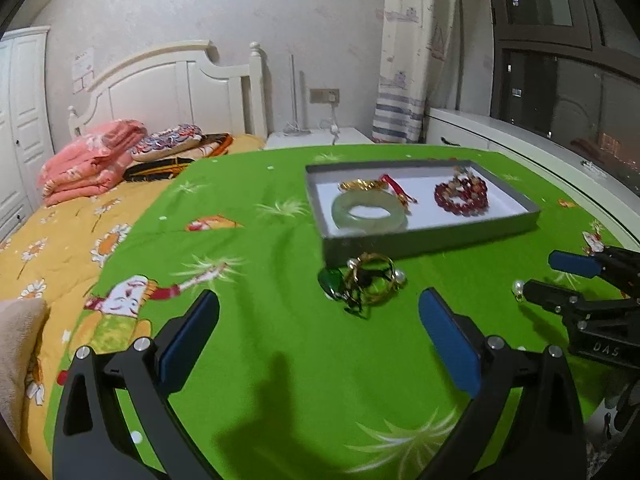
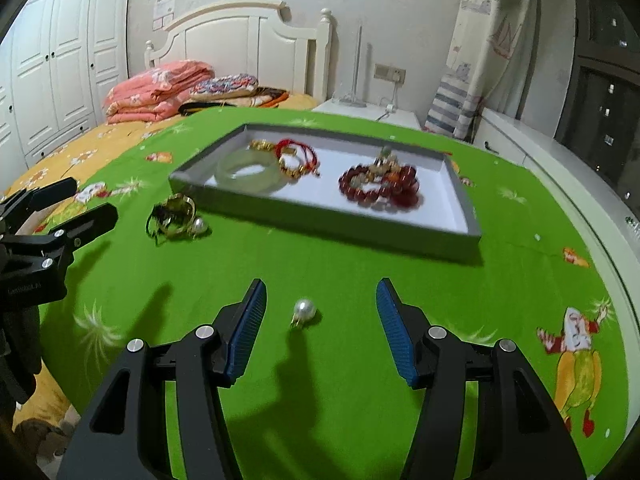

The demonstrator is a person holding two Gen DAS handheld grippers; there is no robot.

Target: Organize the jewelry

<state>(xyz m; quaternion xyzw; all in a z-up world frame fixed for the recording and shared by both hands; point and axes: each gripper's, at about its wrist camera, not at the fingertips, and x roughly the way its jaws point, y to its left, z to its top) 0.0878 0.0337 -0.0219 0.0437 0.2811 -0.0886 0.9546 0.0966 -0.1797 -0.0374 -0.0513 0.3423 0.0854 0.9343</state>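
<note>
A grey tray (image 1: 424,236) (image 2: 328,220) with a white floor sits on the green cloth. It holds a pale jade bangle (image 1: 368,210) (image 2: 250,168), gold and red string pieces (image 1: 384,186) (image 2: 296,156), and red bead bracelets (image 1: 462,196) (image 2: 380,186). A tangle of gold bangle, pearls and green stone (image 1: 366,282) (image 2: 174,216) lies in front of the tray. A loose pearl earring (image 2: 304,310) (image 1: 519,287) lies between the fingers of my open right gripper (image 2: 320,300) (image 1: 540,276). My left gripper (image 1: 320,312) (image 2: 90,200) is open and empty, just short of the tangle.
The green cloth (image 1: 280,360) covers a table beside a bed (image 1: 60,232) with folded pink blankets (image 1: 88,160). A white nightstand (image 2: 368,114) and a window ledge (image 1: 540,152) lie behind.
</note>
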